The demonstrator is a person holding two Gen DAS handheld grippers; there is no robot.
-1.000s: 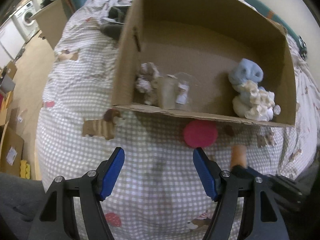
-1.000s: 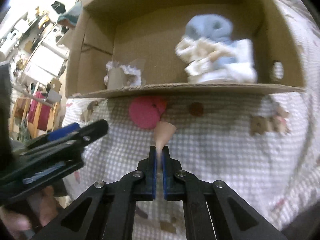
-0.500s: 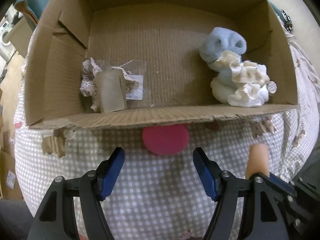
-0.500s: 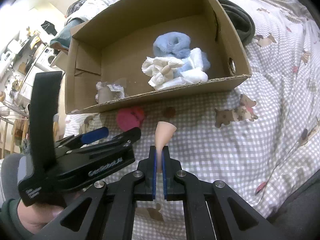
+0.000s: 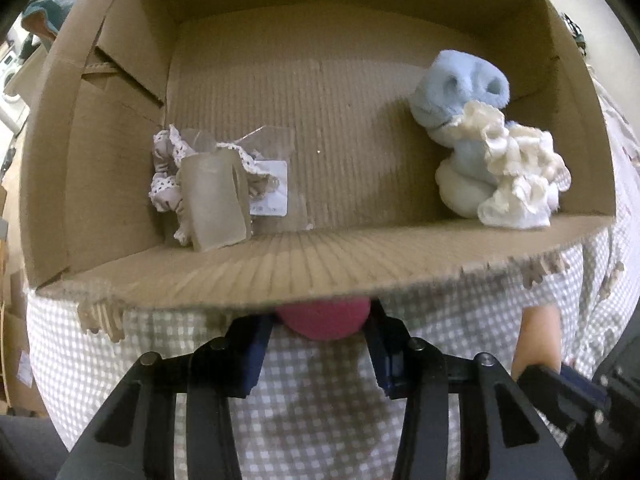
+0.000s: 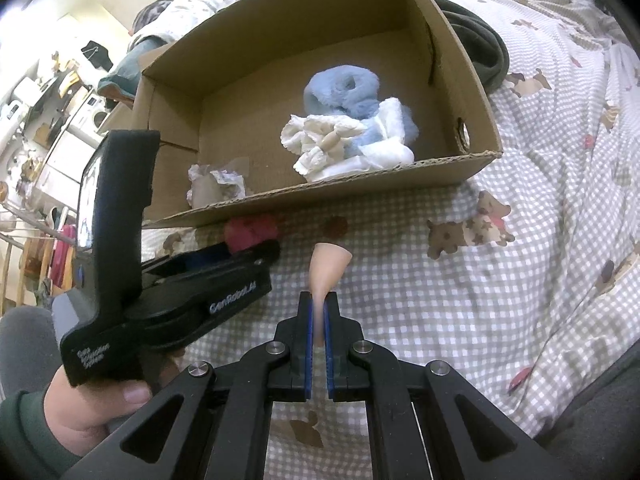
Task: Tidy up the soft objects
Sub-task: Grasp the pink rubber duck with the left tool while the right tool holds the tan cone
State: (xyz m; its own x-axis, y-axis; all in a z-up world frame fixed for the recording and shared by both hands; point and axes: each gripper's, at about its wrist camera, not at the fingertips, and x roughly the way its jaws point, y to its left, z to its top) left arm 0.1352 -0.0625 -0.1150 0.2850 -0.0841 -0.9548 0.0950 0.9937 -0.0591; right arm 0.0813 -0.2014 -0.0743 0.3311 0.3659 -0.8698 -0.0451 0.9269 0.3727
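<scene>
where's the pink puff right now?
On the checked bedspread, against the cardboard box's near wall, between the closing left gripper's fingers; low centre in the left wrist view.

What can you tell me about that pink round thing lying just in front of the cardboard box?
The pink round thing is a soft-looking, magenta puff with a matte, spongy surface. It lies on the checked bedspread, tucked against the near wall of the cardboard box, whose edge hides its far part. The left gripper straddles it, blue pads at each side, jaws closing; whether they already press it is unclear.
</scene>
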